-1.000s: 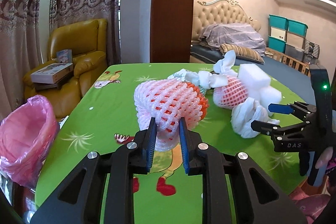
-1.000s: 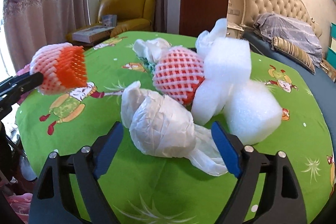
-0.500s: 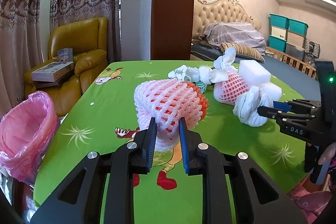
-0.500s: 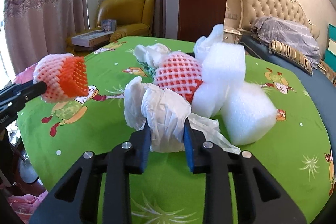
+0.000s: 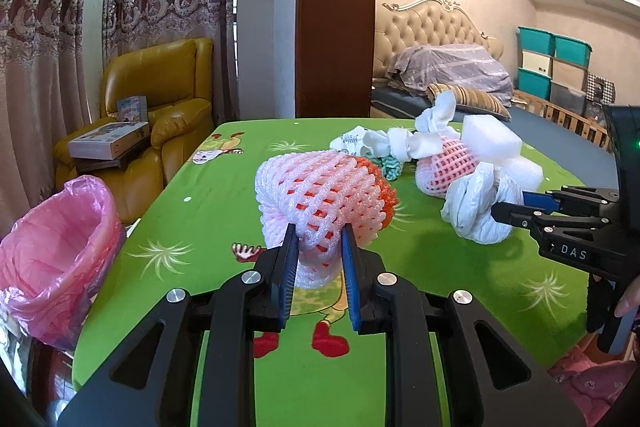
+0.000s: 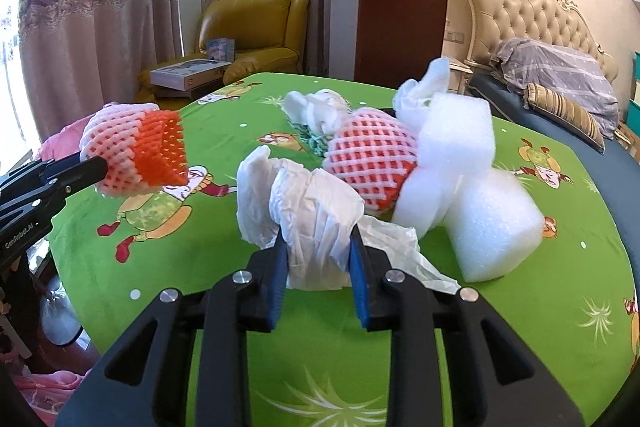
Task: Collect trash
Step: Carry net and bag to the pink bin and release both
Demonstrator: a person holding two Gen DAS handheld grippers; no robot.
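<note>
Left wrist view: left gripper [image 5: 319, 251] is closed most of the way, its blue pads pinching the bottom of a pink-and-orange foam net [image 5: 324, 199], which hangs clear above the green tablecloth [image 5: 208, 211]. The pink-lined bin [image 5: 56, 255] stands off the table's left edge, mouth open. Judgement: the step in hand is the carry to that bin; best to swing left with the squeeze held, since the net is soft and springy, and let go only once over the mouth. Right gripper [image 5: 510, 207] shows at the right edge, clamped on a white plastic bag [image 5: 478, 207]. Count here: one bin, two foam nets (one held, one lying [image 5: 446, 167]), one bag. Right wrist view: right gripper [image 6: 319, 261] is closed to a narrow gap, with the crumpled white plastic bag [image 6: 308, 211] bunched between the pads; its loose tail trails on the cloth to the right, so lift straight up before any sideways move, lest it drag the neighbours. Count here: two white foam blocks [image 6: 456, 143], touching each other; one net on the table [image 6: 372, 163] against them; a knot of white paper scraps [image 6: 320, 107] behind, number unclear. The held net [image 6: 136, 151] shows at left.
</note>
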